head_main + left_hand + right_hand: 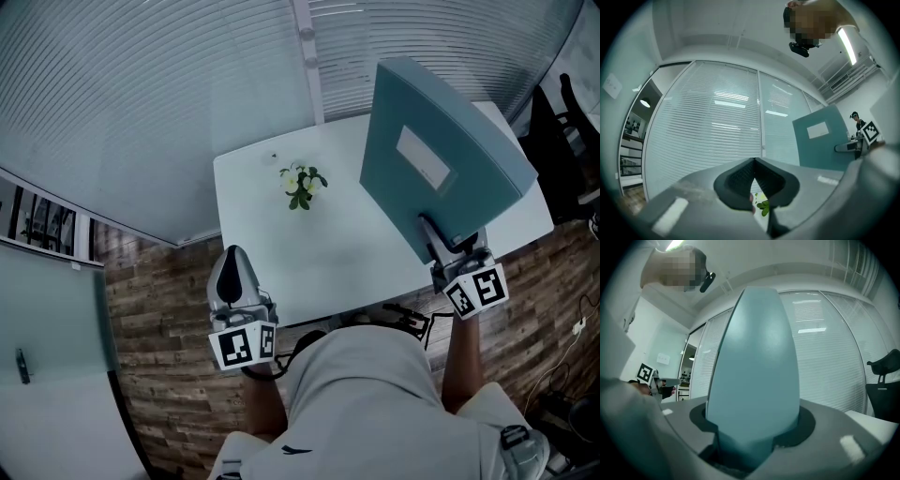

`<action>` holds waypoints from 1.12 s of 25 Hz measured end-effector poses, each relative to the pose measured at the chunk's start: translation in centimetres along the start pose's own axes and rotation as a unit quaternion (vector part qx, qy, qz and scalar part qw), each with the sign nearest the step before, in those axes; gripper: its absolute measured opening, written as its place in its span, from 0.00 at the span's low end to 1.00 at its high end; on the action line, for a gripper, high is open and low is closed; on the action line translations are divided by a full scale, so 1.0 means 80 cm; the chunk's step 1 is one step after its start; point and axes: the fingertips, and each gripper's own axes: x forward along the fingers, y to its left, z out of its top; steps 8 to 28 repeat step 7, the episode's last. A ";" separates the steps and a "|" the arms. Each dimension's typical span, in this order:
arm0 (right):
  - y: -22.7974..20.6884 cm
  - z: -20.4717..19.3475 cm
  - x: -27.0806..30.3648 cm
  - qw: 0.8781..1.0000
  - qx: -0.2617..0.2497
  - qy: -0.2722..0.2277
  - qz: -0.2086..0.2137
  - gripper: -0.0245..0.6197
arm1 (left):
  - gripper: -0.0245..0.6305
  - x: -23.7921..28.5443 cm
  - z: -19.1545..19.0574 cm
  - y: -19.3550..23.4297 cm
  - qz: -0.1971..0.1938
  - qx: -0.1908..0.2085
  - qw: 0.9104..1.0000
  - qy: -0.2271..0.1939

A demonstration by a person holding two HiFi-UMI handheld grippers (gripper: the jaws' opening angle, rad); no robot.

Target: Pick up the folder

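Standing up on edge over the right side of the white table (281,272), the teal folder (441,159) is clamped at its near lower end by the right gripper (437,236). It is a thick box-type folder with a white label (424,157) on its broad face, and that face is turned toward the left side of the table. In the head view it leans slightly and covers the table's far right corner; whether its lower edge touches the tabletop cannot be told. The right gripper view looks straight at the folder's (754,380) narrow rounded back. It rises from between the two jaws and fills the middle of the frame. The jaws of the right gripper (750,446) stand partly apart, pressed against the folder's two sides.

The left gripper (234,255) hovers at the table's near left edge, well apart from the folder, with its jaws shut together and nothing between them. The left gripper view shows the dark pads (740,180) meeting at the tips of the left gripper (754,168). Beyond them is the folder (820,140), upright at the right with its label (818,130) facing this camera.

A small sprig of white flowers and green leaves (302,185) sits on the table toward the far side, left of the folder and apart from both grippers. Its leaves (763,205) peek out just below the closed left jaws. A glass wall with horizontal blinds (141,94) lies behind the table, a wooden floor (159,309) runs under it, and a black chair (881,376) stands off to the right.
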 end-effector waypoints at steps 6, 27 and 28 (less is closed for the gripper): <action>0.002 0.000 0.003 1.000 0.000 0.001 0.002 0.50 | 0.05 0.000 0.001 0.006 0.001 -0.027 1.000 -0.004; 0.002 0.000 0.003 1.000 0.000 0.002 0.002 0.50 | 0.05 0.000 0.001 0.007 0.002 -0.027 1.000 -0.005; 0.002 0.000 0.003 1.000 0.000 0.002 0.002 0.50 | 0.05 0.000 0.001 0.007 0.002 -0.027 1.000 -0.005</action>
